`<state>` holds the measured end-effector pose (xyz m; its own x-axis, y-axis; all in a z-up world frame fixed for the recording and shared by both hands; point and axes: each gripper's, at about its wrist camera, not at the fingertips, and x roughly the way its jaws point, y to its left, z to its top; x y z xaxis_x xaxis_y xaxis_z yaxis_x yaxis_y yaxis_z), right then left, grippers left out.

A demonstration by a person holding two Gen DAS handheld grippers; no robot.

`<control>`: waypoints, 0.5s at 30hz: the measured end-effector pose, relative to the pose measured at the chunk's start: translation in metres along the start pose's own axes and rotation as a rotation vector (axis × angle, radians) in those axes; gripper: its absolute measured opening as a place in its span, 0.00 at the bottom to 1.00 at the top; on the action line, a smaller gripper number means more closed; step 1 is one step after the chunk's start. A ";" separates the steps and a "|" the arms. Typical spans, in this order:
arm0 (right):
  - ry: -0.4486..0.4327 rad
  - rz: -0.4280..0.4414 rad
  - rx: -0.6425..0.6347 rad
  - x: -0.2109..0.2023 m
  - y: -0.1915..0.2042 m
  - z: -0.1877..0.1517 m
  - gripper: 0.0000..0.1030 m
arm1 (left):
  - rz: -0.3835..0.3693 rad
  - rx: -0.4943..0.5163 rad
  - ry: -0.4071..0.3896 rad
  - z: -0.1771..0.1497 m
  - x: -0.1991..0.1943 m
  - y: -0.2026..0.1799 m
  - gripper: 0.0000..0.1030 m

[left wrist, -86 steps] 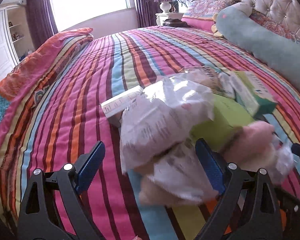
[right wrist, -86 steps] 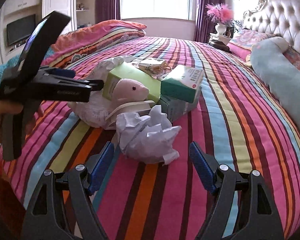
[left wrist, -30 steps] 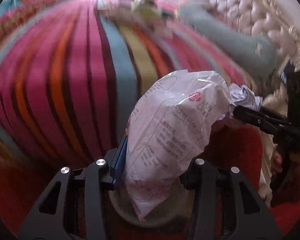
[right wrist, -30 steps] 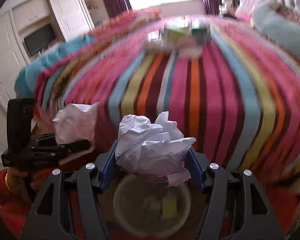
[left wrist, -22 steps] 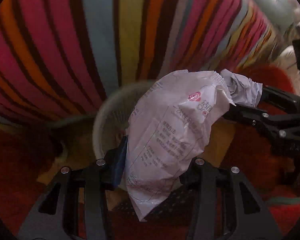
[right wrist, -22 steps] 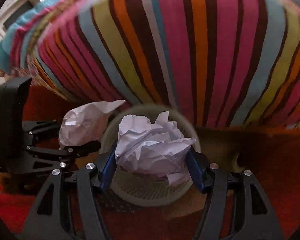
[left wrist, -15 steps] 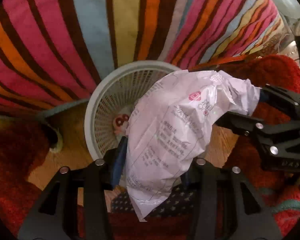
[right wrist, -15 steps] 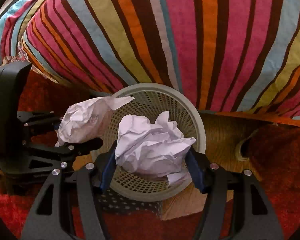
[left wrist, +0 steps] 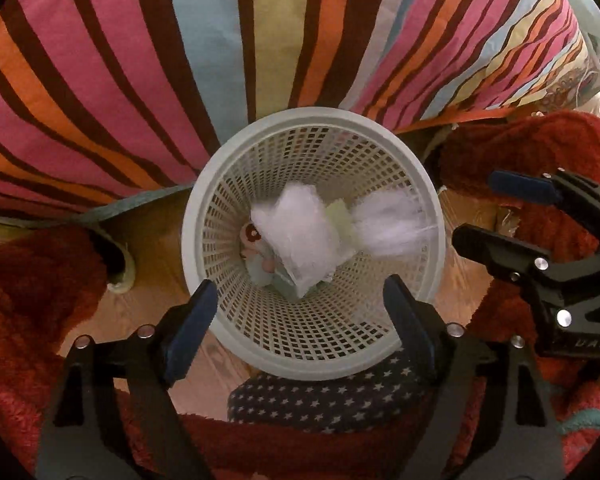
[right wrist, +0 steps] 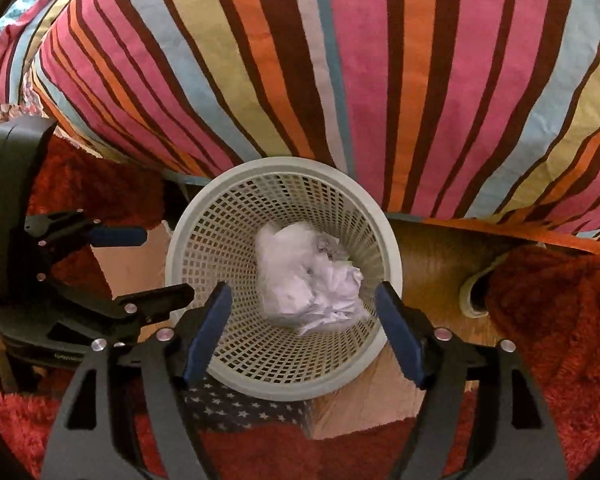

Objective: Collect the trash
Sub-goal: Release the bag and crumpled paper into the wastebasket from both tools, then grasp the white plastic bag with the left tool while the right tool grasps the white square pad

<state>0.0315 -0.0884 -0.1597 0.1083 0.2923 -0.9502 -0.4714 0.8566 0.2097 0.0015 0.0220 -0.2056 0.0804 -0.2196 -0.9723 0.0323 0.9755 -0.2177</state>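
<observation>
Both tongs, left gripper (left wrist: 300, 312) and right gripper (right wrist: 304, 324), are hanging wide open and empty over a white mesh wastebasket (left wrist: 228, 184), with crumpled paper (right wrist: 332, 292) and a wrapper (left wrist: 296, 236) lying inside below them.

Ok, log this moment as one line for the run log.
left gripper: open | right gripper: open | crumpled paper and wrapper: in basket | bed trash: out of view

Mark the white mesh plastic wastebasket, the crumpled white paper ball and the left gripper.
white mesh plastic wastebasket (right wrist: 220, 376): right wrist view, near rim.
crumpled white paper ball (right wrist: 332, 292): right wrist view, its creased middle.
left gripper (left wrist: 300, 314): left wrist view, midway between fingertips.
</observation>
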 end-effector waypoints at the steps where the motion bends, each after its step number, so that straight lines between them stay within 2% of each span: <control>1: -0.001 -0.002 0.002 0.000 -0.001 0.000 0.70 | -0.001 -0.001 0.000 0.000 0.000 0.000 0.80; 6: -0.005 -0.004 0.003 -0.001 0.000 -0.001 0.70 | 0.001 0.003 0.002 0.001 0.000 -0.001 0.80; 9: -0.038 -0.001 -0.005 -0.011 0.002 0.000 0.70 | -0.013 0.008 -0.033 0.001 -0.011 -0.003 0.80; 13: -0.119 0.027 -0.048 -0.044 0.004 0.005 0.71 | -0.066 0.009 -0.099 0.003 -0.046 -0.002 0.80; 15: -0.185 0.043 -0.078 -0.071 0.004 0.013 0.71 | -0.127 0.003 -0.155 0.008 -0.079 0.000 0.80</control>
<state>0.0334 -0.1002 -0.0884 0.2425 0.4074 -0.8805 -0.5446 0.8082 0.2240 0.0029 0.0390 -0.1284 0.2281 -0.3402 -0.9123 0.0546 0.9400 -0.3369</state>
